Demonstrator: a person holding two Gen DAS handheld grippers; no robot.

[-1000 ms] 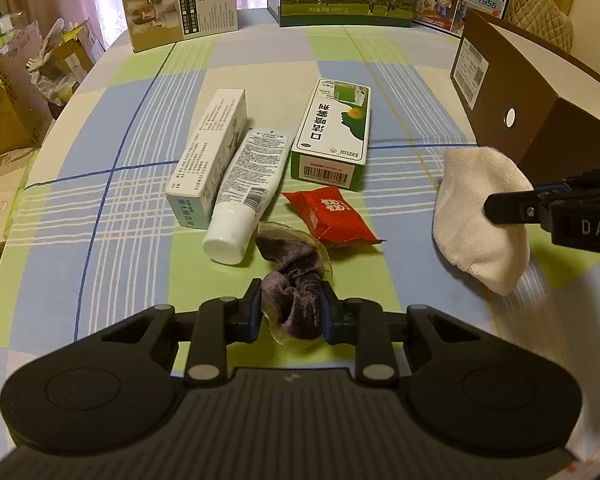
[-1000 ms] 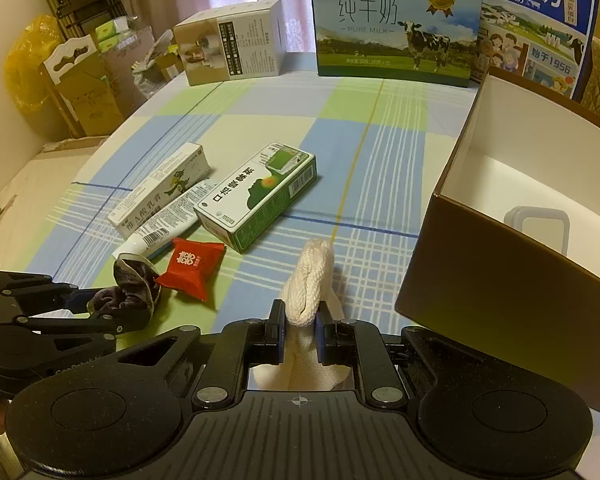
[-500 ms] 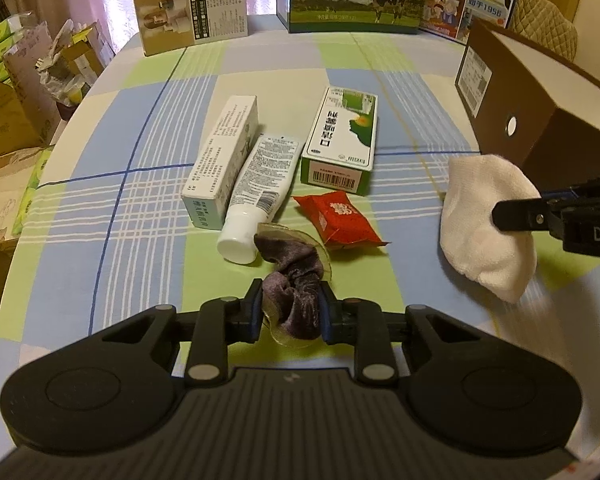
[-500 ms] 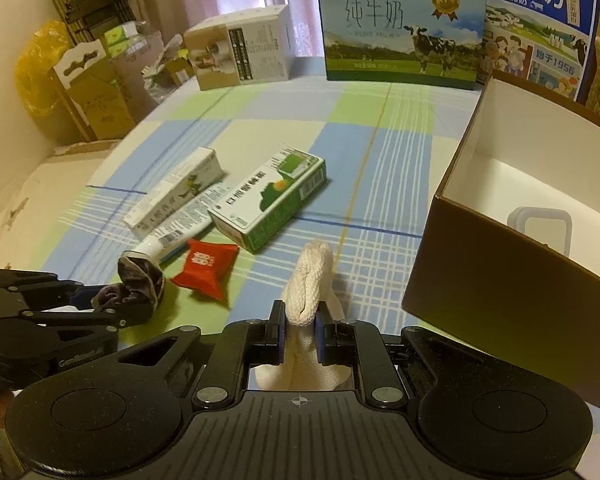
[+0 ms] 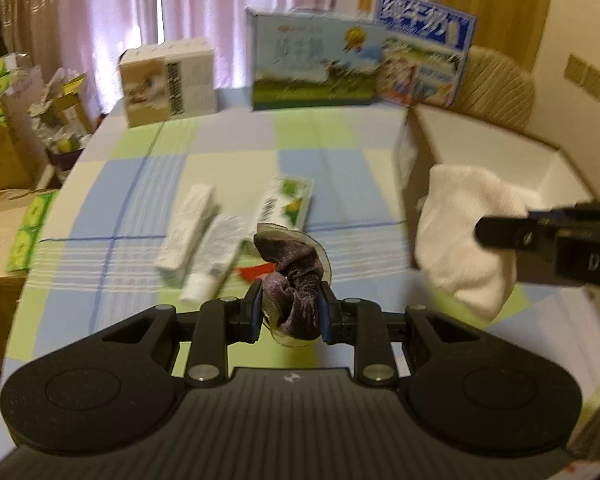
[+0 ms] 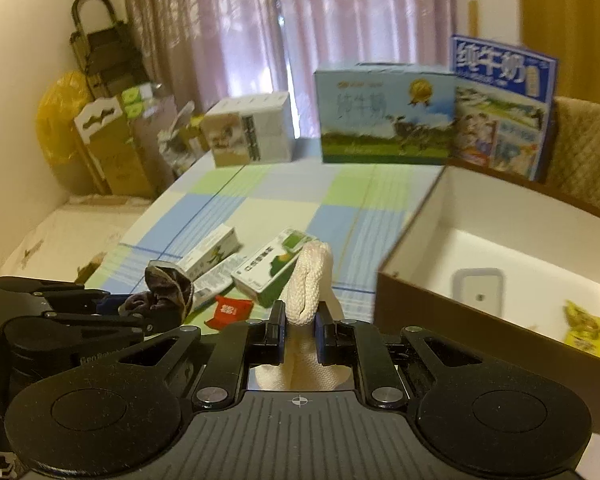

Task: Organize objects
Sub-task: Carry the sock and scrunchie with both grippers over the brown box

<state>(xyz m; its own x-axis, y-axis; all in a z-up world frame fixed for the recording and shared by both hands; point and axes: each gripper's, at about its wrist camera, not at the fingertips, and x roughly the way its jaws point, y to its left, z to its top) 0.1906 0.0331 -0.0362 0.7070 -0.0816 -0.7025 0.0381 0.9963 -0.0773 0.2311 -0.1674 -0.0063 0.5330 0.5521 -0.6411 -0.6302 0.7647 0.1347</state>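
On the checked tablecloth (image 5: 228,168), both loads have lifted since a moment ago: the left gripper (image 5: 288,312) clamps the purple scrunchie (image 5: 296,280), the right gripper (image 6: 299,334) the white sock (image 6: 310,280), beside the open brown box (image 6: 500,240), likely their destination.

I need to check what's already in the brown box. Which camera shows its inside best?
The right wrist view: it looks into the open box, showing its white floor, a grey rectangular item and a yellow packet. The left wrist view shows only a blurred corner of the box, partly behind the white cloth.
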